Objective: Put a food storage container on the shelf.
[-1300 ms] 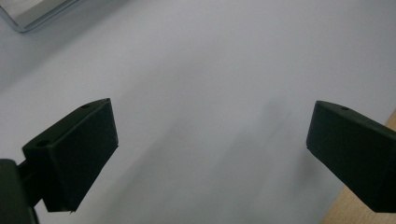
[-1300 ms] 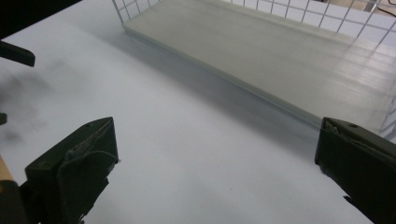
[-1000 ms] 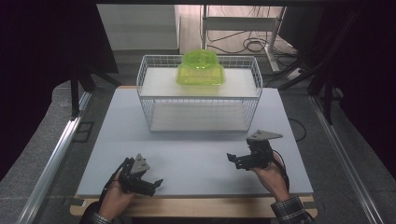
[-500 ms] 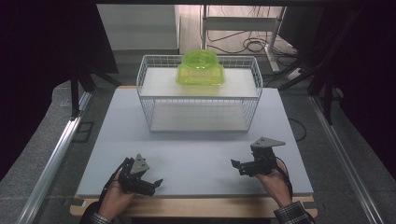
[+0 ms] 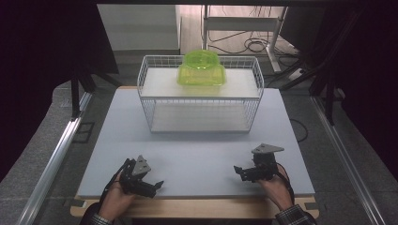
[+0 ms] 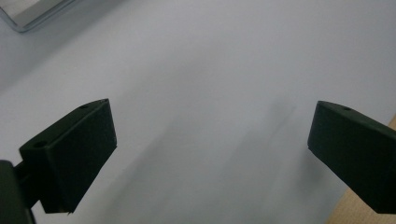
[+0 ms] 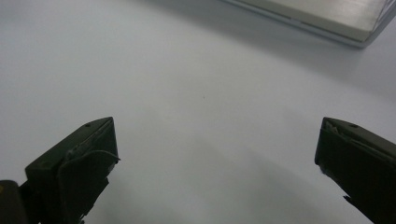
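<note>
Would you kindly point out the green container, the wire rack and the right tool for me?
green container (image 5: 201,68), high view, on the middle of its domed top.
wire rack (image 5: 199,97), high view, on its front top rim.
right tool (image 5: 242,172), high view, between its open jaw tips.

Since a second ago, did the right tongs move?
Yes. The right tongs came back toward the person, farther from the wire basket and nearer the table's front edge, jaws open and empty.
</note>
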`<state>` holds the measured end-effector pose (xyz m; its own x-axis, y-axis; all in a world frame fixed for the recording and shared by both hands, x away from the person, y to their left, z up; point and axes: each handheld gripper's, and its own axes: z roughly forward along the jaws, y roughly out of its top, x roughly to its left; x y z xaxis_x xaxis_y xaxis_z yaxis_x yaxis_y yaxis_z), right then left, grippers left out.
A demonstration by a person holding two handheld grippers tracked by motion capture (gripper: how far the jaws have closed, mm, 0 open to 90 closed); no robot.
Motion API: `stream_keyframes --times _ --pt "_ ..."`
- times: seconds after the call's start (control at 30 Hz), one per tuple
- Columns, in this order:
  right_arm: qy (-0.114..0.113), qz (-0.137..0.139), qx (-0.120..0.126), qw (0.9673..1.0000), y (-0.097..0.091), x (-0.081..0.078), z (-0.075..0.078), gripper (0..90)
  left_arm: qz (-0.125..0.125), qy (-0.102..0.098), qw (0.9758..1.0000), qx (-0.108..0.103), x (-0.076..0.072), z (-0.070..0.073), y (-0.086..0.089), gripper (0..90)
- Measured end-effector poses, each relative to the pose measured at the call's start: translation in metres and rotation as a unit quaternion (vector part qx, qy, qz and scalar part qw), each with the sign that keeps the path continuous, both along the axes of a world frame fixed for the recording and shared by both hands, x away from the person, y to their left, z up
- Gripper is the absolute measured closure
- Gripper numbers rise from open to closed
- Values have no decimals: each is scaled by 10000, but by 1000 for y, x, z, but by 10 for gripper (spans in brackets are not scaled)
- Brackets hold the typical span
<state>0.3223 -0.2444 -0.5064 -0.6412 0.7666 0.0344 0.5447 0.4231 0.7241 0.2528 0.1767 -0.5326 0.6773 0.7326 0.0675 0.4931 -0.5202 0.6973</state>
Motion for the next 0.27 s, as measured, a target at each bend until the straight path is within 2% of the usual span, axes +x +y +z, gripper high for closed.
stream_keyframes --times 0.13,0.27 --pt "56 -24 -79 10000 0 1 -4 0 18 -16 10000 -27 0 0 1 8" --pt "73 -64 -41 9999 -2 3 -4 0 52 -56 10000 -59 0 2 1 8"
